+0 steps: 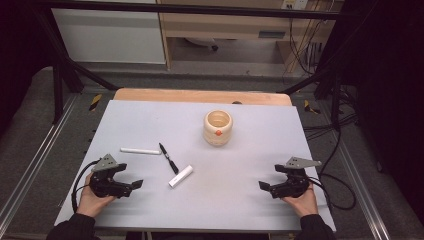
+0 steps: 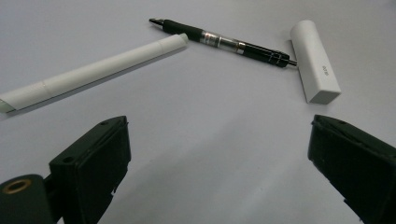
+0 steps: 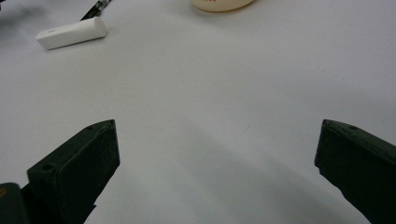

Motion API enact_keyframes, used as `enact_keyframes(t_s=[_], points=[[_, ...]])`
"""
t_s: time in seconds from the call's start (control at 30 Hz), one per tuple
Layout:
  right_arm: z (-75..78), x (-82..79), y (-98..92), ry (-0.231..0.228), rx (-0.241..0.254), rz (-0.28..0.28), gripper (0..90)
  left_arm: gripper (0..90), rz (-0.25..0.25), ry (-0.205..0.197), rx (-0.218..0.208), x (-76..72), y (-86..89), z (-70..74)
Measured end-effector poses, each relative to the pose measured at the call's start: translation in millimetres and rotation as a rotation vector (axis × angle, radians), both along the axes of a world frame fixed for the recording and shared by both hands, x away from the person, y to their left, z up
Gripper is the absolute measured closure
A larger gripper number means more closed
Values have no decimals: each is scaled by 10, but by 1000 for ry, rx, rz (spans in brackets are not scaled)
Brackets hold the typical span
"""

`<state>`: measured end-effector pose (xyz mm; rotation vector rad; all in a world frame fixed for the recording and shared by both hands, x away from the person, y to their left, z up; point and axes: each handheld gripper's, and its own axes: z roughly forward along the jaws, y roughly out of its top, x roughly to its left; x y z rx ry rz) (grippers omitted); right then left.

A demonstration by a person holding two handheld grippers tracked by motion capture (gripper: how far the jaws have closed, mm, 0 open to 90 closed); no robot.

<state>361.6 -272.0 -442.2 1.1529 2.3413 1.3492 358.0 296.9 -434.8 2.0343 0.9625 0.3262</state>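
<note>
— So, what lies on the tabletop [image 1: 150, 125] right now?

— Toward the left of the grey tabletop, three small things sit close together: a long white stick [image 1: 140, 150] lying flat, a black pen [image 1: 168, 158] slanting just to its right, and a short white block-shaped cap [image 1: 180, 176] on the near side of the pen. In the left gripper view the pen's end almost meets the white cap [image 2: 314, 61], and the white stick [image 2: 93, 72] lies just beside the pen's [image 2: 224, 42] tip. Farther back, near the middle, stands a cream ribbed cup [image 1: 218, 127] with a small orange mark on its front.

— And where are the person's hands?

— Both rest near the front edge. The left hand-held gripper [image 1: 131, 186] lies low at the near left, pointing inward, its jaws spread apart with nothing between them. The stick, pen and cap are a little beyond it, apart from it.

— And the other one?

— The right hand-held gripper [image 1: 266, 187] lies at the near right, well apart from all three things, also pointing inward. Its jaws stand wide and empty over bare tabletop. In the right gripper view the white cap [image 3: 72, 32] lies off at the upper left, and the cup's [image 3: 222, 4] base shows at the top edge.
</note>
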Motion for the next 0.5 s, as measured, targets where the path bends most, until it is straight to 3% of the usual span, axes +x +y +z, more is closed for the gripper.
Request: enact_keyframes(t_s=[0.5], points=[[36,-2,37,-13,1,7,6,60,7,1,3,-5,0,-7]])
